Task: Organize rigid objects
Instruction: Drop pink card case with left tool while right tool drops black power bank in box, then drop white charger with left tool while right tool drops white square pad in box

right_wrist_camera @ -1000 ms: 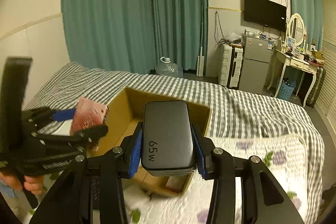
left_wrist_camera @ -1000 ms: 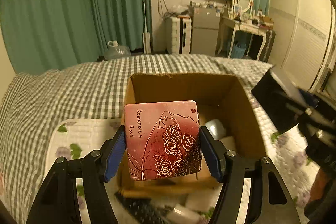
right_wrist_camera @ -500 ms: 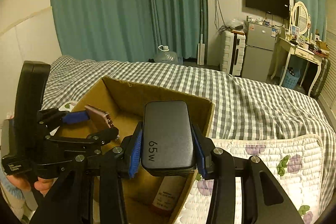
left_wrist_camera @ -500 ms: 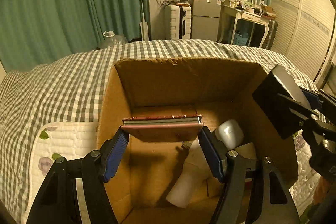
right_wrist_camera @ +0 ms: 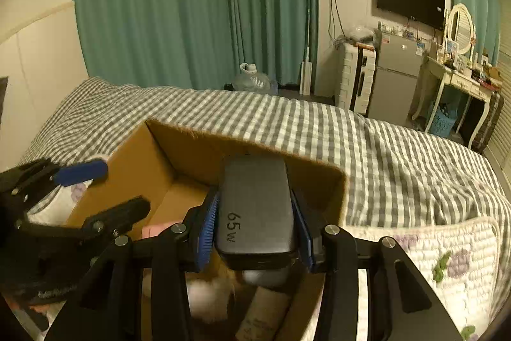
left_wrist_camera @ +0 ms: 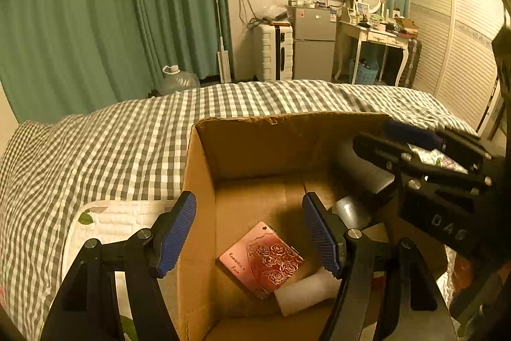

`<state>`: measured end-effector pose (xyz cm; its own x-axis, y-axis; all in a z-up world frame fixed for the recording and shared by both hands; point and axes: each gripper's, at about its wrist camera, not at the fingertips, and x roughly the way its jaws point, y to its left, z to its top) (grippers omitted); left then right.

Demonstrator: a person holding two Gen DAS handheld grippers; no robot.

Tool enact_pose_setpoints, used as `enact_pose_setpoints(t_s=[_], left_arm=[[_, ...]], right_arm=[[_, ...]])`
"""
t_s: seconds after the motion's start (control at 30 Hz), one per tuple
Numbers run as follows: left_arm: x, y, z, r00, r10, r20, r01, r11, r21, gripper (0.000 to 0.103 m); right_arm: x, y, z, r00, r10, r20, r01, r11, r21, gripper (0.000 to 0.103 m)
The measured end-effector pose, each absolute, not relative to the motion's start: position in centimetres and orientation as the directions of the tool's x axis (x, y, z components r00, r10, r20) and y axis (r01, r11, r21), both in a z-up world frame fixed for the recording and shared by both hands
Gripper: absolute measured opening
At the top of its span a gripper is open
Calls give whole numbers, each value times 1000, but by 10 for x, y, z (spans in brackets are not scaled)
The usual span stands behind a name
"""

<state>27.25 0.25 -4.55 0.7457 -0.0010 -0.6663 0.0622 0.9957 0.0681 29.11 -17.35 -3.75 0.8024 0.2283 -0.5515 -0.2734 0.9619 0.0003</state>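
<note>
An open cardboard box (left_wrist_camera: pixel 201 181) stands on the bed; it also shows in the right wrist view (right_wrist_camera: pixel 134 155). My left gripper (left_wrist_camera: pixel 250 234) is open and empty above the box. A pink rose-patterned tin (left_wrist_camera: pixel 262 259) lies loose on the box floor below it, next to a white block (left_wrist_camera: pixel 306 291) and a grey object (left_wrist_camera: pixel 349 210). My right gripper (right_wrist_camera: pixel 255 232) is shut on a black 65W power bank (right_wrist_camera: pixel 255 210), held over the box's right side. In the left wrist view the right gripper (left_wrist_camera: pixel 424 168) reaches in from the right.
The bed has a grey checked cover (left_wrist_camera: pixel 111 143) and a white floral quilt (right_wrist_camera: pixel 431 261). Green curtains (left_wrist_camera: pixel 111 21), a water jug (left_wrist_camera: pixel 177 80), a small fridge (left_wrist_camera: pixel 313 50) and a dressing table (left_wrist_camera: pixel 377 34) stand beyond the bed. More items lie in the box under the power bank (right_wrist_camera: pixel 265 312).
My left gripper opened and the pink tin dropped onto the box floor. My right gripper moved left and down over the box with the power bank.
</note>
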Motion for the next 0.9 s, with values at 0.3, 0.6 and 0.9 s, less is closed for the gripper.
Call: enact_pose_setpoints(t_s=[0.3, 0.6, 0.9], left_arm=[[214, 10, -24, 780, 40, -624, 11, 997, 78, 72], [145, 13, -63, 746, 33, -666, -2, 999, 47, 72], [135, -24, -145, 605, -57, -794, 170, 984, 58, 72]], right_arm=[[238, -193, -13, 849, 227, -477, -257, 966, 3, 79], [143, -223, -40, 847, 172, -502, -204, 979, -9, 82], [127, -226, -74, 780, 180, -600, -201, 979, 32, 82]])
